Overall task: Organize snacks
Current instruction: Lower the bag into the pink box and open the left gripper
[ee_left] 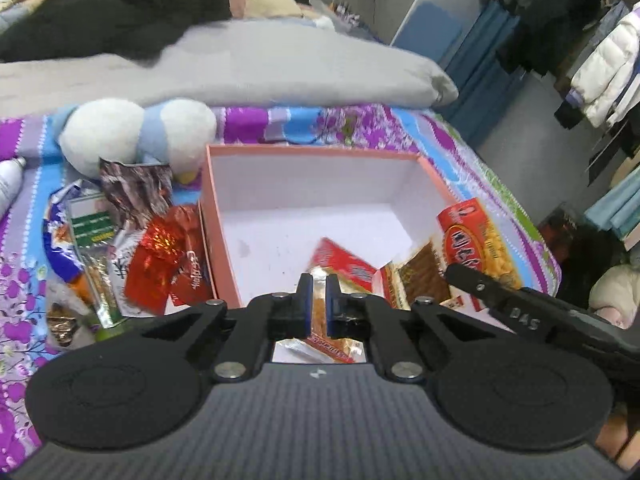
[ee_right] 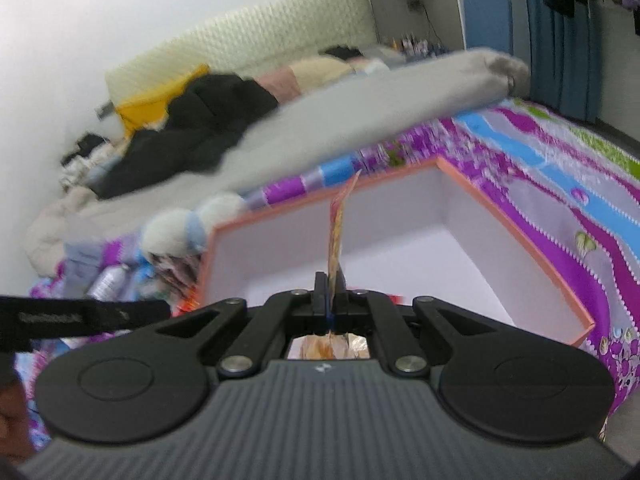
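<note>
A pink box (ee_left: 208,200) with a white inside stands open on the flowered bedspread; it also shows in the right wrist view (ee_right: 520,240). My left gripper (ee_left: 318,284) is shut on a red and orange snack packet (ee_left: 344,268) over the box's near edge. My right gripper (ee_right: 330,284) is shut on a thin orange snack packet (ee_right: 338,224), held edge-on above the box. In the left wrist view the right gripper's finger (ee_left: 492,288) holds that red and yellow packet (ee_left: 476,240) at the box's right wall. A pile of snack packets (ee_left: 160,256) lies left of the box.
A white and blue plush toy (ee_left: 136,132) lies behind the snack pile. A white bottle (ee_left: 8,184) lies at the far left. A grey duvet (ee_left: 240,68) and dark clothes (ee_left: 120,12) cover the bed behind. The bed edge (ee_left: 532,236) drops off at right.
</note>
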Demonstrator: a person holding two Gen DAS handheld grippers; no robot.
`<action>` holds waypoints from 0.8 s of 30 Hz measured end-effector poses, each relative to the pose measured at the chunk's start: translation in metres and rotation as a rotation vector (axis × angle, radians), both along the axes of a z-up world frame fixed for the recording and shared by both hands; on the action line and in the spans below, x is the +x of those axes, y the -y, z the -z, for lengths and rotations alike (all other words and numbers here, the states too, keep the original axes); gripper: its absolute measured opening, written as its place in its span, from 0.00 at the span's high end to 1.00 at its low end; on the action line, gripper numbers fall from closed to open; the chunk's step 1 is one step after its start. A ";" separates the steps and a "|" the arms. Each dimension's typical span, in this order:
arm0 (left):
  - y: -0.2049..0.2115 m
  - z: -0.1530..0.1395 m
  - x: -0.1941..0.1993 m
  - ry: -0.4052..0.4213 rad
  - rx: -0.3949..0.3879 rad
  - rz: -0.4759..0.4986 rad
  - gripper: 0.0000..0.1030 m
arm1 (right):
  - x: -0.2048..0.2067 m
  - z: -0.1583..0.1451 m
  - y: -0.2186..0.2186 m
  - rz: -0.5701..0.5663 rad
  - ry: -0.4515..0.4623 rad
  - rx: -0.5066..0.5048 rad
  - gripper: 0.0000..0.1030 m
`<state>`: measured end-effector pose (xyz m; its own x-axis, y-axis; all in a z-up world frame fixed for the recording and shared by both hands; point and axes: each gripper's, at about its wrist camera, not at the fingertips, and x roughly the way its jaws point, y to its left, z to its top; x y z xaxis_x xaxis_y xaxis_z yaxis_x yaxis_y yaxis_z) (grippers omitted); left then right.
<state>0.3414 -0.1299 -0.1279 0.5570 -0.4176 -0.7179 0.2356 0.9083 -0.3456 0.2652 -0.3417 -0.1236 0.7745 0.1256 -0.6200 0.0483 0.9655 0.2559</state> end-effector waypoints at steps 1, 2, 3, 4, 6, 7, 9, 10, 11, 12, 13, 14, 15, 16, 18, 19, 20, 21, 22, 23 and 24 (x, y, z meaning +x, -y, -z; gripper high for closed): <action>0.002 0.005 0.005 -0.008 0.005 0.003 0.93 | 0.006 0.008 0.002 0.000 -0.020 -0.002 0.96; 0.004 0.010 0.009 -0.017 0.008 0.005 0.93 | 0.011 0.014 0.003 -0.001 -0.039 -0.004 0.96; 0.005 0.015 0.013 -0.026 0.009 0.006 0.93 | 0.016 0.021 0.004 -0.002 -0.057 -0.006 0.96; 0.007 0.020 0.018 -0.036 0.011 0.008 0.93 | 0.022 0.028 0.005 -0.004 -0.074 -0.007 0.96; 0.010 0.028 0.026 -0.049 0.019 0.010 0.93 | 0.030 0.038 0.005 -0.007 -0.098 -0.005 0.95; 0.011 0.032 0.029 -0.056 0.024 0.011 0.93 | 0.032 0.042 0.005 -0.009 -0.105 -0.005 0.94; 0.012 0.040 0.035 -0.070 0.028 0.011 0.93 | 0.039 0.050 0.005 -0.011 -0.122 -0.008 0.93; 0.012 0.042 0.036 -0.072 0.028 0.011 0.93 | 0.040 0.052 0.004 -0.011 -0.127 -0.011 0.93; 0.012 0.043 0.037 -0.073 0.027 0.011 0.92 | 0.042 0.055 0.003 -0.012 -0.132 -0.013 0.93; 0.012 0.045 0.038 -0.078 0.029 0.010 0.92 | 0.044 0.057 0.004 -0.010 -0.139 -0.014 0.89; 0.011 0.045 0.039 -0.082 0.032 0.008 0.92 | 0.046 0.059 0.004 -0.006 -0.146 -0.015 0.83; 0.011 0.045 0.039 -0.081 0.035 0.008 0.92 | 0.045 0.059 0.005 -0.006 -0.147 -0.008 0.60; 0.011 0.044 0.038 -0.079 0.037 0.008 0.92 | 0.044 0.059 0.006 -0.008 -0.136 0.009 0.44; 0.010 0.042 0.036 -0.076 0.039 0.006 0.92 | 0.042 0.058 0.006 -0.008 -0.122 0.020 0.43; 0.007 0.036 0.031 -0.066 0.036 0.002 0.92 | 0.037 0.053 0.004 -0.012 -0.111 0.018 0.45; 0.006 0.033 0.029 -0.062 0.034 0.001 0.92 | 0.034 0.051 0.003 -0.013 -0.107 0.014 0.45; 0.005 0.029 0.025 -0.055 0.032 0.000 0.92 | 0.032 0.048 0.002 -0.013 -0.100 0.013 0.45; 0.004 0.024 0.020 -0.046 0.032 0.001 0.92 | 0.028 0.044 0.001 -0.012 -0.092 0.014 0.45; 0.003 0.019 0.016 -0.039 0.031 0.001 0.92 | 0.023 0.039 0.000 -0.012 -0.083 0.017 0.45; 0.002 0.013 0.010 -0.028 0.029 0.000 0.92 | 0.020 0.035 -0.001 -0.013 -0.074 0.020 0.45; 0.001 0.008 0.005 -0.019 0.027 0.000 0.92 | 0.015 0.030 -0.002 -0.013 -0.063 0.020 0.45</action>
